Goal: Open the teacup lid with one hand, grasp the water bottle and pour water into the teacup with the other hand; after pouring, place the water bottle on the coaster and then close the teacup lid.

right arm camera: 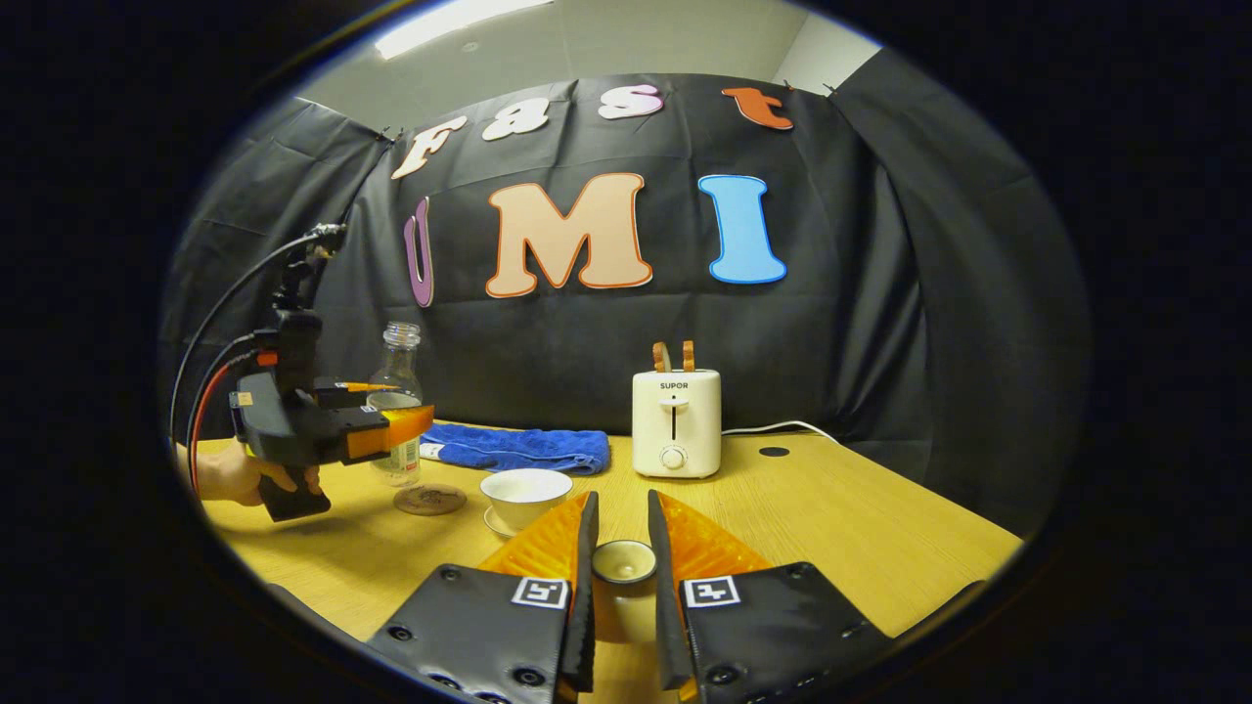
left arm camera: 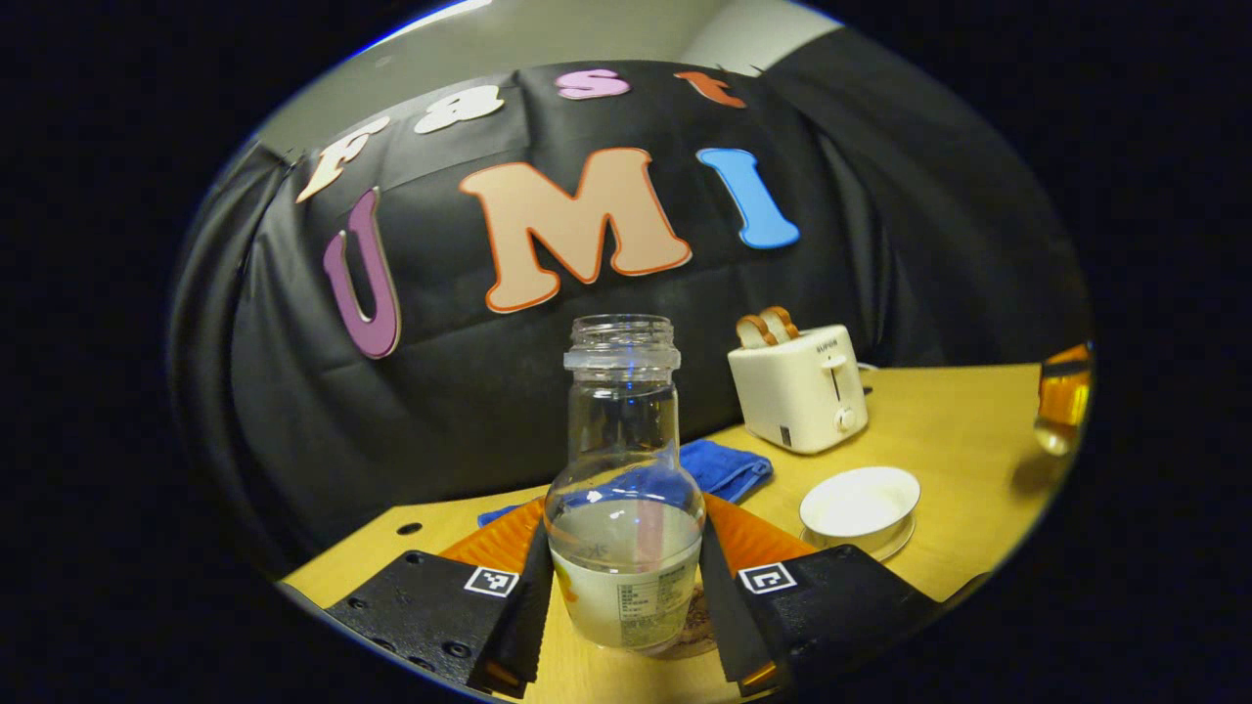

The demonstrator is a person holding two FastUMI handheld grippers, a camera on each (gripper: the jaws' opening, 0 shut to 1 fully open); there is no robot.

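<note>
A clear, capless water bottle (left arm camera: 624, 460), partly full, stands upright between the orange fingers of my left gripper (left arm camera: 626, 523), which is shut on its body. A brown coaster (left arm camera: 696, 628) peeks out from behind the bottle's base. The white teacup (left arm camera: 861, 504) sits uncovered on its saucer to the right. In the right gripper view, my right gripper (right arm camera: 622, 506) is shut on the cream teacup lid (right arm camera: 624, 561), held above the table in front of the teacup (right arm camera: 525, 492). Farther left there, the left gripper (right arm camera: 396, 422) holds the bottle (right arm camera: 396, 376) just left of the coaster (right arm camera: 430, 499).
A white toaster (right arm camera: 675, 420) with two slices of bread stands at the back of the wooden table (right arm camera: 831, 518), its cord trailing right. A folded blue towel (right arm camera: 518, 448) lies behind the teacup. A hand (right arm camera: 235, 474) grips the left gripper's handle, with cables rising from it.
</note>
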